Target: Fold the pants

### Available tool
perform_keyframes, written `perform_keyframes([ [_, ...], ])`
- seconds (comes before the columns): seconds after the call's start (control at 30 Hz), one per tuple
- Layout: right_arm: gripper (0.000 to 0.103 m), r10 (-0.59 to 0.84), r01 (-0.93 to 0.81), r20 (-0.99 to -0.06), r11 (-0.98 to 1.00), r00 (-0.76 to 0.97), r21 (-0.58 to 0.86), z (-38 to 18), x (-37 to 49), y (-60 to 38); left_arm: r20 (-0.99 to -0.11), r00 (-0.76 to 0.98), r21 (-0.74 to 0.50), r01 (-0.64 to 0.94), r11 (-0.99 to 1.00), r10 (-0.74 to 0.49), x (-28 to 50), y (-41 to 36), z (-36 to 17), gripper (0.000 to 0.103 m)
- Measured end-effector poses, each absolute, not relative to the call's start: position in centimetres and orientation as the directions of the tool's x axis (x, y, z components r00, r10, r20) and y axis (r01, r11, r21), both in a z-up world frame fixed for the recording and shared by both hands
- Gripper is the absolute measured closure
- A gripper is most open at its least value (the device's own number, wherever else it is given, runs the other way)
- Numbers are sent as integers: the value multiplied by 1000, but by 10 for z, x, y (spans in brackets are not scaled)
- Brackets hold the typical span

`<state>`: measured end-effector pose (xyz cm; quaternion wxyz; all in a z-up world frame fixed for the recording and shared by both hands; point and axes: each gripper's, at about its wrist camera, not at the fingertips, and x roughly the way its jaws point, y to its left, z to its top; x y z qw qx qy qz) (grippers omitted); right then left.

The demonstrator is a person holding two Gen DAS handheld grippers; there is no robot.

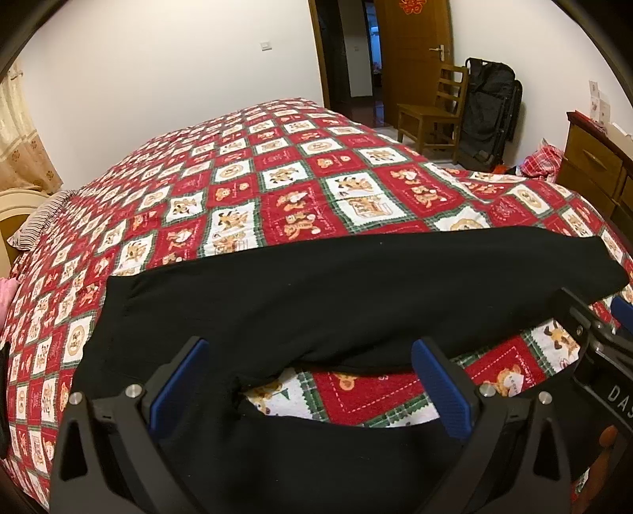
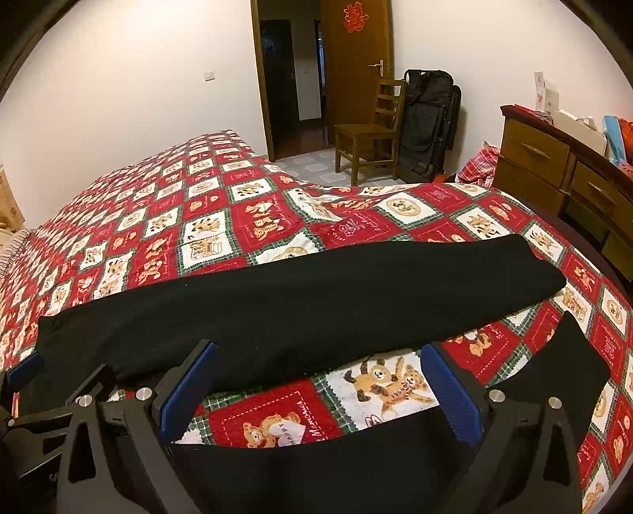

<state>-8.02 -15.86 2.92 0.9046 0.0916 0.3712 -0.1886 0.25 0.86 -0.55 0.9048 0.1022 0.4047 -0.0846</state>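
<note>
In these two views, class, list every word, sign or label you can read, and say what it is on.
"HAPPY": white heart on a red quilt square.
"DAS", cut off: right hand-held gripper.
Red double-happiness sign "囍": door.
Other quilt script and the papers on the dresser: too small or blurred.

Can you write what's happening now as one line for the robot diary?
step: fold pants | left gripper: open, above crotch | right gripper: open, between legs | black pants: spread flat on quilt, unfolded
</note>
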Motion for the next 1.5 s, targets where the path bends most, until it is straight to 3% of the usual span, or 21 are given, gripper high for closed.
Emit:
perform_keyframes([
  [0.6, 1, -270, 409, -710, 912, 651, 29, 27, -79, -159, -746, 666, 171, 205, 964, -9, 8, 14, -10, 0],
  [1.07, 1, -258, 399, -726, 917, 637, 24, 20, -72, -157, -776, 630, 146, 185, 972, -3, 22, 29, -18, 0],
  [1.5, 1, -66, 136, -758, 990, 649, 30, 26, -20, -148, -813, 577, 157, 100, 982, 71, 78, 95, -20, 0],
])
